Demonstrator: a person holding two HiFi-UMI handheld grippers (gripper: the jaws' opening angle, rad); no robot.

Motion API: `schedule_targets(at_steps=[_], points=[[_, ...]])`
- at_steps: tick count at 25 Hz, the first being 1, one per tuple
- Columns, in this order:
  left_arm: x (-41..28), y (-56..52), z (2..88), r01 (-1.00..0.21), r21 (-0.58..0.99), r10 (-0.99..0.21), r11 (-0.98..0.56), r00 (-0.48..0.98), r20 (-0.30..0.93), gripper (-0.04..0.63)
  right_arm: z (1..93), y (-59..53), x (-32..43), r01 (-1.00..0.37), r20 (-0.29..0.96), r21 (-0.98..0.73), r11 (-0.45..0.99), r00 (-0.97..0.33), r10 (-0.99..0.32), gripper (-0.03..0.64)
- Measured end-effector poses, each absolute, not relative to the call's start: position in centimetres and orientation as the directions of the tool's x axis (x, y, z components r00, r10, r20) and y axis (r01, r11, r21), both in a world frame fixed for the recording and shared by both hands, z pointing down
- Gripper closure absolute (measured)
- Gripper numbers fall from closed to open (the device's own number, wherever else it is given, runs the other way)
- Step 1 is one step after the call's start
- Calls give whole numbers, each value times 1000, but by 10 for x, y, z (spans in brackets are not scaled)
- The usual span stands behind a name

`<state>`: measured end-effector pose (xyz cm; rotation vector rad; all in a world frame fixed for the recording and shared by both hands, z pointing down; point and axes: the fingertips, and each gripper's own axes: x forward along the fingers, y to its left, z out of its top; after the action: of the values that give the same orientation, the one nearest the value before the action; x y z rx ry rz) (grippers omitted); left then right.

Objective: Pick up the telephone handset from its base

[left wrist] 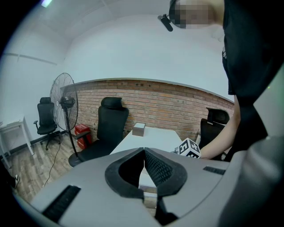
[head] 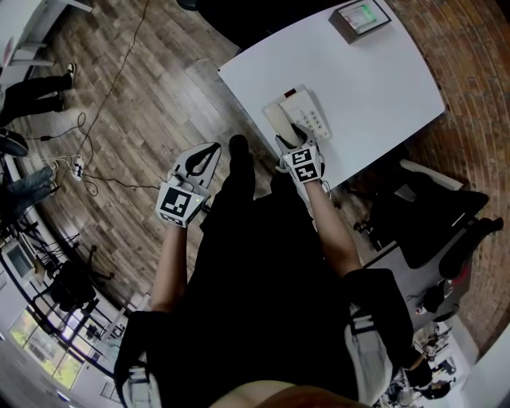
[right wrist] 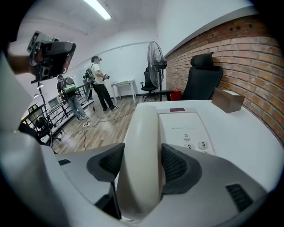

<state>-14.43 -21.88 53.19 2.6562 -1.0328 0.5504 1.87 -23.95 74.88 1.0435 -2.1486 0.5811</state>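
Gripping the telephone handset [right wrist: 142, 133] on its base [right wrist: 184, 124]
Right tool [right wrist: 142, 155] pinches it as it lies cradled, so lifting seems left; left tool [left wrist: 144, 153] hangs closed, empty.

Handset [head: 278, 122] on base [head: 297, 99], left of keypad [head: 315, 120]; base on table [head: 382, 88] near edge; box [head: 360, 17] at far corner.

The cream handset [right wrist: 141, 133] runs straight out between the jaws of the right gripper [right wrist: 140, 170], with both pads against its flanks. It lies in its cradle on the base [right wrist: 188, 126] — flat, cream, number keys showing — just right of and beyond the jaws.
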Motion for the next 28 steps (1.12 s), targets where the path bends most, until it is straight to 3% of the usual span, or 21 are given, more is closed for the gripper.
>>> schedule_targets(at_steps=[10, 28], points=[[-148, -223, 530, -666, 82, -578, -742, 697, 424, 575, 748, -238, 20, -840, 749, -42, 541, -384, -539, 409], [-156, -237, 527, -616, 69, -539, -785, 734, 413, 575, 749, -238, 19, -848, 755, -26, 529, -364, -546, 411]])
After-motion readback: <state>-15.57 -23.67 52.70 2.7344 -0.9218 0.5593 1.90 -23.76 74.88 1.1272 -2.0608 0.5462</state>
